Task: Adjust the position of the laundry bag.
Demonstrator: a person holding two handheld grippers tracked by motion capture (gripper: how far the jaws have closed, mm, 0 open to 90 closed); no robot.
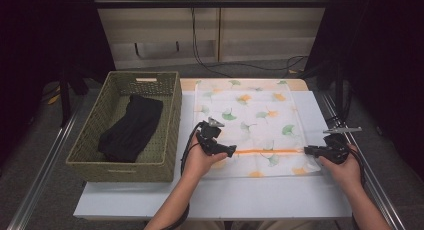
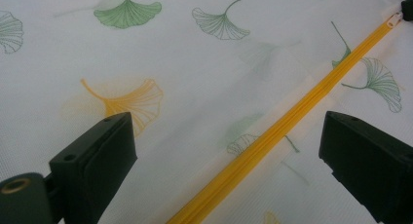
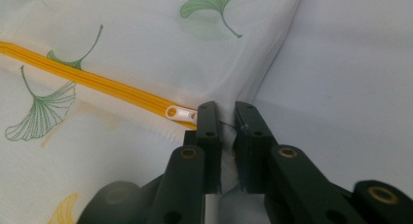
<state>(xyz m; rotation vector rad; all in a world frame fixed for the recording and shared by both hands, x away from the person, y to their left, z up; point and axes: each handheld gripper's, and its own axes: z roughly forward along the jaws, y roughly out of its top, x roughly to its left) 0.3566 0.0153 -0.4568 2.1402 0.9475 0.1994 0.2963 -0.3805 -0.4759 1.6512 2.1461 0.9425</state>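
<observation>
Our right gripper (image 3: 221, 124) has its jaws nearly closed, pinching the thin edge of the mesh bag (image 1: 250, 125) just beside the white zipper pull (image 3: 178, 112), while our left gripper (image 2: 229, 151) holds its jaws wide and empty over the yellow zipper (image 2: 272, 136); we judge the sheer fabric could slip out of so small a bite or bunch up if we tug, since nothing yet pins the other end. The bag lies flat on the counter (image 1: 225, 197), soft, fine-woven and printed with green and yellow leaves. Beside it stands a woven basket (image 1: 170, 125) holding a dark folded cloth (image 1: 131, 129).
</observation>
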